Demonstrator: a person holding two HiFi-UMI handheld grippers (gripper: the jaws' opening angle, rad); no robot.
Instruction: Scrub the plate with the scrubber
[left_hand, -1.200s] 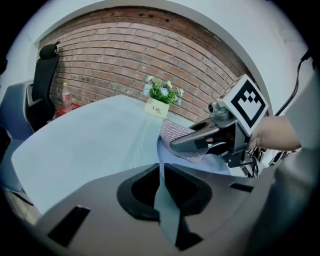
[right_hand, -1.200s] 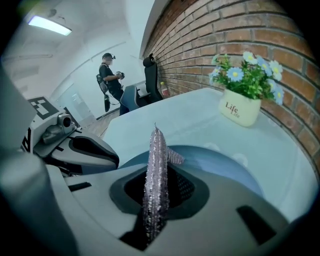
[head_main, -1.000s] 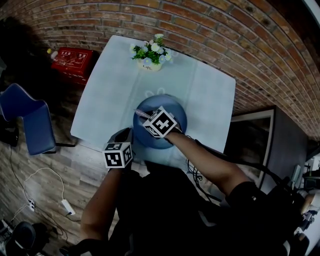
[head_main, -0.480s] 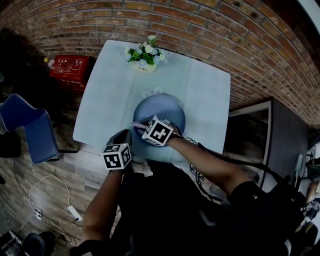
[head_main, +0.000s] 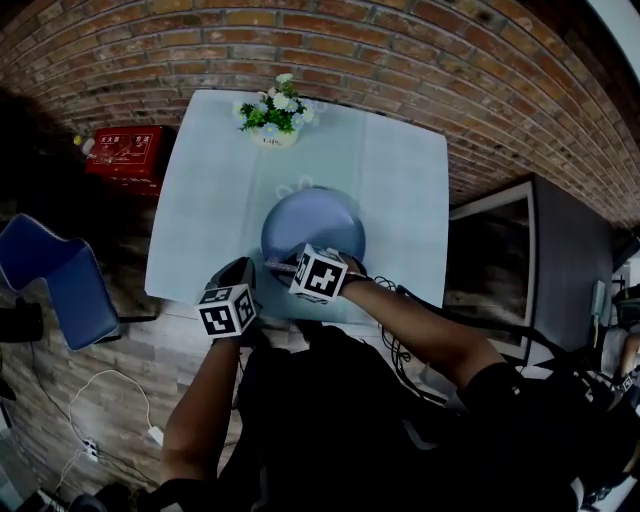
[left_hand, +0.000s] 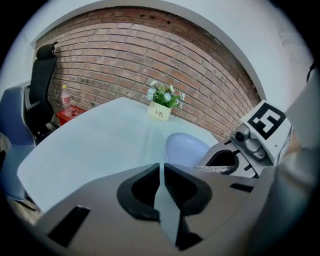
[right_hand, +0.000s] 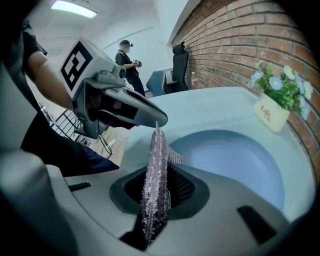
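1. The right gripper (right_hand: 160, 176) has its 2 jaws clamped on the scrubber (right_hand: 156, 145), a thin, glittery sheet that stands on edge and sticks out past the jaw tips.
2. The plate (head_main: 313, 228), blue and round, lies at the middle of the table (head_main: 205, 215), toward its near edge.
3. In the head view, the right gripper sits at the plate's near-left rim. Whether the scrubber touches the plate cannot be told.
4. The left gripper (left_hand: 161, 172) has its jaws together with nothing between them. It is at the table's near edge, just left of the plate.
5. A flower pot (head_main: 272, 120) stands at the far edge.
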